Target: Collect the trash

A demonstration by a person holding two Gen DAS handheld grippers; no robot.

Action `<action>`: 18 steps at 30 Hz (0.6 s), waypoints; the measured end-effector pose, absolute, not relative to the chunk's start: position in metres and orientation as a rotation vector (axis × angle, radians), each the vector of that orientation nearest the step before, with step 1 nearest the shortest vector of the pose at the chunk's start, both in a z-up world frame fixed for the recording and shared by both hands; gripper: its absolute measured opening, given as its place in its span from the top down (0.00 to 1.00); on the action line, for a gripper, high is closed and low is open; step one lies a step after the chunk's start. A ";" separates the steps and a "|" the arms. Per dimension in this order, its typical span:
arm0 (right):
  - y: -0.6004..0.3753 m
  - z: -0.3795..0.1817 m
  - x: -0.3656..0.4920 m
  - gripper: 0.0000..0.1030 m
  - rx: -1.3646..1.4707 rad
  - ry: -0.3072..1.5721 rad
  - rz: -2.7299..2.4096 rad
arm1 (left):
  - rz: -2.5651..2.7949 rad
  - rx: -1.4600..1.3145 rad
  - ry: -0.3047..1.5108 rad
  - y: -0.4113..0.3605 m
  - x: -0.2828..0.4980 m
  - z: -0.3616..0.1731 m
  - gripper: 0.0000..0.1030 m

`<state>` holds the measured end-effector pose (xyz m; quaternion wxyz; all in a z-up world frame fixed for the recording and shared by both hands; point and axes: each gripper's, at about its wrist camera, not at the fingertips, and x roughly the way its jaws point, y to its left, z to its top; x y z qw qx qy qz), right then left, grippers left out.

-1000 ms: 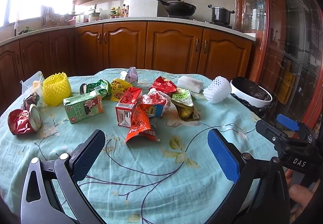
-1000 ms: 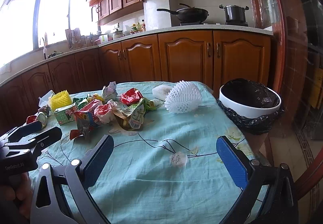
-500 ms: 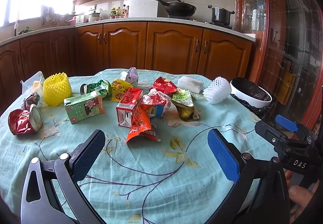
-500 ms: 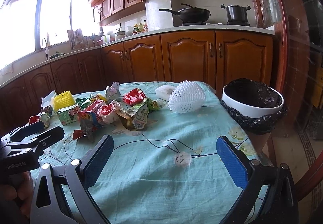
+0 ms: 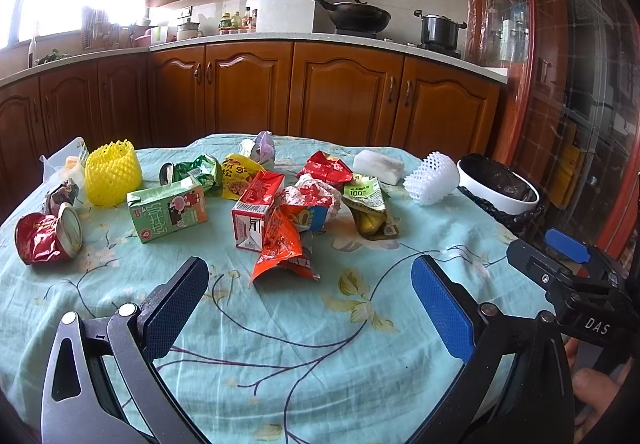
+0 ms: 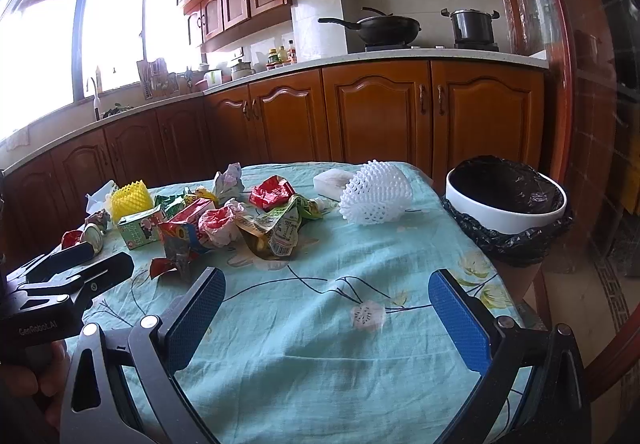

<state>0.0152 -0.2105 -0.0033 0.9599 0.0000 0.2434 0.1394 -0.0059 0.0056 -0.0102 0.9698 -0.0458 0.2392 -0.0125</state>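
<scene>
We count two foam fruit nets on the counter (image 5: 320,344): one yellow net (image 5: 113,173) and one white net (image 5: 432,178). There are two drink cartons, a green carton (image 5: 168,209) and a red carton (image 5: 256,210), both lying on the flowered cloth. One white foam block (image 5: 378,166) sits just behind the white net. One crushed red cup (image 5: 48,237) lies at the far side from the trash bin (image 5: 500,188), with a small crumpled foil beside it. The loose wrappers we cannot count exactly, since they overlap; an orange wrapper (image 5: 280,248) lies nearest to us, touching the red carton, and a green pouch (image 5: 368,204) lies between the red carton and the white net. There is one trash bin, white with a black liner, standing just beyond the counter's edge, close to the white net. The trash pile sits well apart from the bin, save for the white net and foam block.

Our left tool (image 5: 310,304) hovers low over the near part of the counter, pointed at the orange wrapper, its two blue pads spread wide and holding nothing. Our right tool (image 6: 326,312) hovers over bare cloth nearer the bin, aimed toward the white net (image 6: 376,193), likewise spread wide and holding nothing. Each tool shows at the edge of the other's view, with a hand (image 5: 596,400) gripping its handle.
</scene>
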 end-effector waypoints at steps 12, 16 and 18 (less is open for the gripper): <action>-0.211 -0.004 0.017 0.01 0.015 0.499 0.297 | -0.026 -0.098 0.493 0.008 -0.004 -0.011 0.00; -0.211 -0.005 0.019 0.01 0.020 0.505 0.305 | -0.025 -0.107 0.500 0.010 -0.002 -0.013 0.00; -0.211 -0.005 0.020 0.01 0.022 0.507 0.308 | -0.023 -0.109 0.505 0.011 -0.001 -0.013 0.00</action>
